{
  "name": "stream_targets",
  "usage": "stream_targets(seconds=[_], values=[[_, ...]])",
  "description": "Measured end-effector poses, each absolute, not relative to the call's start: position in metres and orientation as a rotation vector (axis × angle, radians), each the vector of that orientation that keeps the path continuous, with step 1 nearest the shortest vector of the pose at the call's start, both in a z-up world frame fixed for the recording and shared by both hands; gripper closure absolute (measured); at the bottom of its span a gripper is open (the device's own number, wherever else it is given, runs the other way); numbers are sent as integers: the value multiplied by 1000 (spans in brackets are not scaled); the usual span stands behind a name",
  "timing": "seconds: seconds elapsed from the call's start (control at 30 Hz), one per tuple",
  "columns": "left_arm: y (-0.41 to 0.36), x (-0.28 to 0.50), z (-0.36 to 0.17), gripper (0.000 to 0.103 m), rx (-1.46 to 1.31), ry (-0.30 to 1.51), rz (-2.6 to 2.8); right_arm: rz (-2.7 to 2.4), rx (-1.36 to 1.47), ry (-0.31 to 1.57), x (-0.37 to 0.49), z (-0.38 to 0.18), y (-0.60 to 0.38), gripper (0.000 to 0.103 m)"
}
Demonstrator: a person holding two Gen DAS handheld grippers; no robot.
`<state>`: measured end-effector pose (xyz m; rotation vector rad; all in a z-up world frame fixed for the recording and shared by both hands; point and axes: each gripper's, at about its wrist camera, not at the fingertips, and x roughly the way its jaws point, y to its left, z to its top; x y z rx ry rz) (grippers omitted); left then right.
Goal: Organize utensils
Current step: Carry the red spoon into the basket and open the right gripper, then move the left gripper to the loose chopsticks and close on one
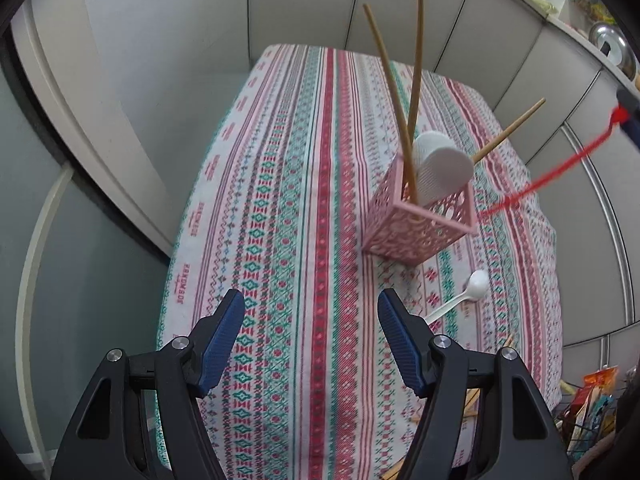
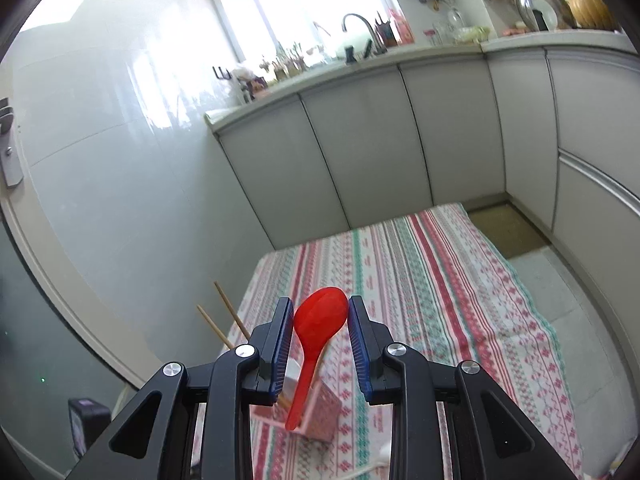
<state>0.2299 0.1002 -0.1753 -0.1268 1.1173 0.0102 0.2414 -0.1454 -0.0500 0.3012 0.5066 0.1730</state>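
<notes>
1. Left gripper (image 1: 311, 312): the jaws stand wide apart with nothing between them, only striped tablecloth (image 1: 280, 200) below.
2. Right gripper (image 2: 320, 322): the pads clamp the bowl of a red spoon (image 2: 320, 316); its handle slants down toward the lower centre of the frame.
3. Pink holder (image 1: 420, 224): a lattice box standing on the cloth right of centre in the left view, holding three wooden chopsticks (image 1: 390, 92) and a white ribbed utensil (image 1: 442, 168).
4. White spoon (image 1: 468, 290): it lies on the cloth just below the holder.
5. Left view only: more chopsticks (image 1: 472, 400) at the lower right table edge.
6. Right view only: grey cabinets (image 2: 360, 152), a counter with a tap (image 2: 358, 26) and a bright window at the top.
</notes>
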Motion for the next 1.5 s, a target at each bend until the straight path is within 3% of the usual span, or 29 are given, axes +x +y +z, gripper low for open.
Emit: stream_targets(seconds=[0.77,1.23,1.5], values=[[100,234,-192,31,-44,1178,12,216,5,562,267,-104,-49,74],[88,225,-194,31,-12,1196,-15,234,2,705,235,-89,-85,48],[61,213,-201,31,44,1233,-86,166,56,936,216,-117,-147,33]])
